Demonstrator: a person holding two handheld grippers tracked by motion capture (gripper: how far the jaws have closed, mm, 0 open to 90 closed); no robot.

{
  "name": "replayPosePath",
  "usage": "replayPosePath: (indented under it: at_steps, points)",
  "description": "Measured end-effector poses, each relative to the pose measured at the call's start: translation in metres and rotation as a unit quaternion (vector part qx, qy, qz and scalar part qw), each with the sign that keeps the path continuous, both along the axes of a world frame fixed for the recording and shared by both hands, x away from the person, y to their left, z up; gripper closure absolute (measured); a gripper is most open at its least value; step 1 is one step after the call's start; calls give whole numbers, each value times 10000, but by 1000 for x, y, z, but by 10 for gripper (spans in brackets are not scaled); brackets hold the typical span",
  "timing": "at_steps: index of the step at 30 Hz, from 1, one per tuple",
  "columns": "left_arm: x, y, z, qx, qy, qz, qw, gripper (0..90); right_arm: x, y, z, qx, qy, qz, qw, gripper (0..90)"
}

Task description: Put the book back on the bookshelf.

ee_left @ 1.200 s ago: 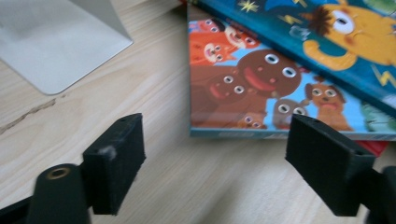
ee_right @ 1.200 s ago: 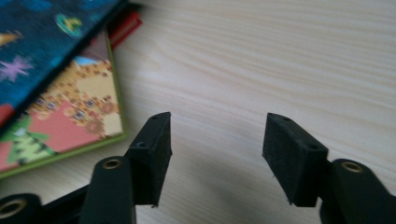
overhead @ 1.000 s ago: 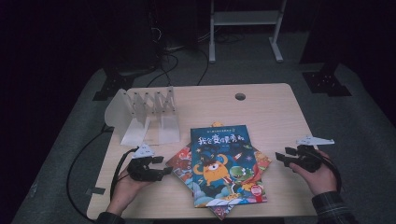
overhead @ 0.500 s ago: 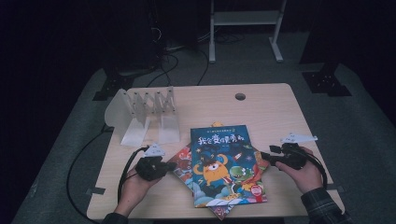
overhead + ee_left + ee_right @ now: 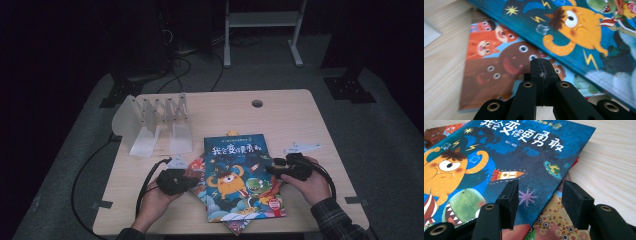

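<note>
Where the clear file rack (image 5: 152, 122) stands at the desk's (image 5: 300, 120) left rear, we note the left gripper (image 5: 192, 180) clenched on nothing, jaws pressed together over the orange animal-face book (image 5: 491, 67). Centre front, overlapping it, lies the blue picture book (image 5: 240, 175), with white title characters, an orange one-eyed monster and a rocket. At right, our right gripper (image 5: 272, 170) is released, jaws straddling the blue book's right edge.

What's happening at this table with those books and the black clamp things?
A person holds a clamp-like gripper in each hand, at either side of a stack of picture books. The left gripper, jaws just closed on nothing, is at the lower book. The right gripper, jaws open, points at the blue top book on the wooden table.
</note>
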State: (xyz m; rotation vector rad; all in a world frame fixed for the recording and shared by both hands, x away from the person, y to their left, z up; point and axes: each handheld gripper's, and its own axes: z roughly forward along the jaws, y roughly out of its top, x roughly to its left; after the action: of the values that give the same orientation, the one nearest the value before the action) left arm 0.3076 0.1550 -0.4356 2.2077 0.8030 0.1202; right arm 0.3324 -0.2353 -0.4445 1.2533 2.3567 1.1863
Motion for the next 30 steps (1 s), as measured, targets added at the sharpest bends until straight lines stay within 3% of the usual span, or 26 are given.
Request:
replayPosePath:
  at_steps: [7,9,14,20,24,30]
  points:
    - [-3,-16,-1,-95,86,-286,9995,889,1,2,-2,-27,121,40,9999,457]
    - [-3,-17,-1,-62,74,-302,9995,888,1,1,-3,17,155,54,9999,454]
    - [-4,-15,-2,-209,232,-317,9990,889,2,-1,-6,165,219,89,9996,449]
    - [-9,-23,-4,-338,373,-641,9967,871,4,0,-6,146,201,80,9997,427]
    - [-16,-36,-5,-365,432,-976,9936,864,13,1,-6,123,157,-16,9998,411]
    - [-17,-40,-5,-416,481,-1094,9920,847,23,4,-6,98,153,29,9998,405]
